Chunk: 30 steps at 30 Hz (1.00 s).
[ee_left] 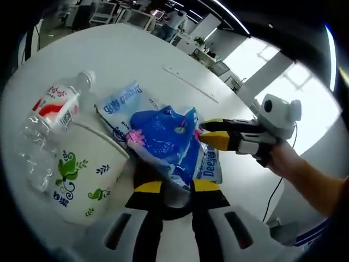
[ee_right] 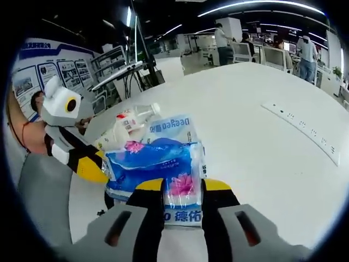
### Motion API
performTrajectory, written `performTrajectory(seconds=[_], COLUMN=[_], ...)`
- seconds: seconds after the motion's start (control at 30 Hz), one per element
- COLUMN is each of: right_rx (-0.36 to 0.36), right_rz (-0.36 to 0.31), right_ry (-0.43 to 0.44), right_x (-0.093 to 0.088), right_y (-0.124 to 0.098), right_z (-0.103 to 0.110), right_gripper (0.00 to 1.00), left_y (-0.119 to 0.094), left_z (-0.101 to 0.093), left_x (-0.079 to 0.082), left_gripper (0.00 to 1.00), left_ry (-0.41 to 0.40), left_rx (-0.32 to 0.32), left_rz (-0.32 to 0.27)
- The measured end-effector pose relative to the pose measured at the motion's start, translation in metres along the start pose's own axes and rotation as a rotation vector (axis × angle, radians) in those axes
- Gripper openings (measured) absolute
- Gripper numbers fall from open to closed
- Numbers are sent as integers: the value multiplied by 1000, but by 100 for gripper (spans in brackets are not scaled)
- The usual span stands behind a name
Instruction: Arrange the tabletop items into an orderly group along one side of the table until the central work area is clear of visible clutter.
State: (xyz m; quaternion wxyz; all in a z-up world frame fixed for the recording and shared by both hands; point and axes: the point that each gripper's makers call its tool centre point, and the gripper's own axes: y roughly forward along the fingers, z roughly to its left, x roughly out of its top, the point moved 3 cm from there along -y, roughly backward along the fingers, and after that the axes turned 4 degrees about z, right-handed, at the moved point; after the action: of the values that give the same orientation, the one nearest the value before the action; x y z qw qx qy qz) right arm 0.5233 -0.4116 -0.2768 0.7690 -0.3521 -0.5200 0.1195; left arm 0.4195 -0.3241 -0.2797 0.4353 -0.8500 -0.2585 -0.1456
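tissue pack [ee_left: 174, 142] frame centre, both tongs pinching it — left gripper [ee_left: 173, 188] near edge, right gripper [ee_right: 182, 188] opposite edge | bottle [ee_left: 52, 117] and paper cup [ee_left: 87, 174] at left, touching pack | progress: items clustered — final tidy placement left

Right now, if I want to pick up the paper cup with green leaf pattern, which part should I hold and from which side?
Probably the open rim of the paper cup. It lies on its side, mouth toward the blue tissue pack, with the plastic bottle close along its other side. Come from above at the mouth end, one jaw inside the wall and one outside; the wide body looks too broad to span.
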Motion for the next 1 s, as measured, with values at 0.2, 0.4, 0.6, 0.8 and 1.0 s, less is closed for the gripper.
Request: performTrajectory(seconds=[0.2,0.4,0.6,0.8,1.0], right_rx=[-7,-20,-25,-30,-39], right_rz=[4,-5,-20,-32,-46], right_ry=[4,17,32,40,48], right_x=[0,3,3,5,7], right_y=[2,1,-1,-4,-10], right_z=[-3,-6,-9,-9,-9], right_gripper=[14,4,0,0,0], left_y=[2,4,3,2,1], left_z=[2,3,4,2,-2], left_x=[0,-2,-3,-1,2], left_gripper=[12,8,4,1,0], left_ry=[0,31,42,57,84], left_rx=[-7,-12,-16,-23,-33], left_rz=[9,28,28,20,9])
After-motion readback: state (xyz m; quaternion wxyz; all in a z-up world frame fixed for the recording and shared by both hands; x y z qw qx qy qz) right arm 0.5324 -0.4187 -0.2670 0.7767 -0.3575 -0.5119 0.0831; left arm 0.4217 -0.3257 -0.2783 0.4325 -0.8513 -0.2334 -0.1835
